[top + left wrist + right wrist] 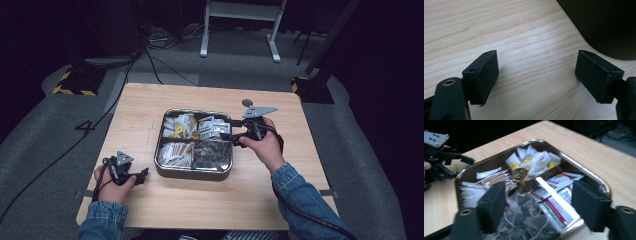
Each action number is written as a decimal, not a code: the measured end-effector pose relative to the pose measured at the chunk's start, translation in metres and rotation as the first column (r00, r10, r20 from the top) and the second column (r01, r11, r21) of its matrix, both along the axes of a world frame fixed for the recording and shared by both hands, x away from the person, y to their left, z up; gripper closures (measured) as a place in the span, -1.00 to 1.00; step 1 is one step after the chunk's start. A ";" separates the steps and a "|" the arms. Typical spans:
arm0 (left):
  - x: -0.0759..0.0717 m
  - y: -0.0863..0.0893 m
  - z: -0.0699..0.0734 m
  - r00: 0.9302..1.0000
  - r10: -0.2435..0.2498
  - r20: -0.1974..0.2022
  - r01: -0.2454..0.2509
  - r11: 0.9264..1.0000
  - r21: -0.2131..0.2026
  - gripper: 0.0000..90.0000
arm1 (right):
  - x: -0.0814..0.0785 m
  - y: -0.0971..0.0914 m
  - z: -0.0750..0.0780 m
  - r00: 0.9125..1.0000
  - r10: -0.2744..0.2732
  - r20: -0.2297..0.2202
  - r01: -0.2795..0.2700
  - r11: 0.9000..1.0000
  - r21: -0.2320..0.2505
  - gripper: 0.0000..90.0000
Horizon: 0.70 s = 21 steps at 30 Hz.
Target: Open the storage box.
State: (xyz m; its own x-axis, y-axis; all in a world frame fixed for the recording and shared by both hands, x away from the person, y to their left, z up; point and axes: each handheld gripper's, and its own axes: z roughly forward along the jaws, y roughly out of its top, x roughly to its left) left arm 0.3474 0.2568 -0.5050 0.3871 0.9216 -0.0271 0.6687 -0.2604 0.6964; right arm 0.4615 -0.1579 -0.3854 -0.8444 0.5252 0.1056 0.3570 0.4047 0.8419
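A square metal tray [192, 174] with four compartments stands in the middle of the wooden table. It holds white and yellow sachets [178, 126], printed sachets [212, 126], paper sticks [176, 152] and dark tea bags [212, 154]. My right gripper [231, 131] hovers at the tray's right edge, pointing left over it. In the right gripper view its jaws [539, 205] stand open above the tea bags [529, 222] and printed sachets [559, 202], with nothing between the pads. A gold knob [519, 175] sits at the tray's centre. My left gripper [142, 175] rests open on the table beside the tray's front left corner [604, 25].
A small round grey disc [247, 103] lies on the table behind the right hand. Bare wood [529, 37] lies under the left gripper [536, 72]. Cables run over the grey floor [60, 150] to the left, and a white desk frame [240, 25] stands beyond the table.
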 end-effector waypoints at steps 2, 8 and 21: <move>-0.001 -0.001 0.000 1.000 0.004 0.000 -0.004 1.000 -0.001 -0.57 | 0.002 0.006 0.001 1.000 0.011 0.000 -0.011 1.000 -0.007 -0.30; -0.001 -0.001 0.000 1.000 0.004 0.003 -0.004 1.000 0.003 -0.56 | 0.006 0.023 0.002 0.999 0.035 -0.011 -0.035 0.999 -0.014 -0.19; 0.001 -0.002 0.000 1.000 -0.005 0.000 0.005 1.000 -0.001 -0.57 | 0.017 0.069 -0.014 0.996 0.083 -0.023 -0.084 0.995 -0.049 0.01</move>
State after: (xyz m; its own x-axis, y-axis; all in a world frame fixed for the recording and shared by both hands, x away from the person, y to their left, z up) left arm 0.3480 0.2548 -0.5050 0.3914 0.9198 -0.0280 0.6672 -0.2626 0.6970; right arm 0.4785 -0.0886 -0.3997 -0.8836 0.4578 0.0988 0.3373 0.4755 0.8125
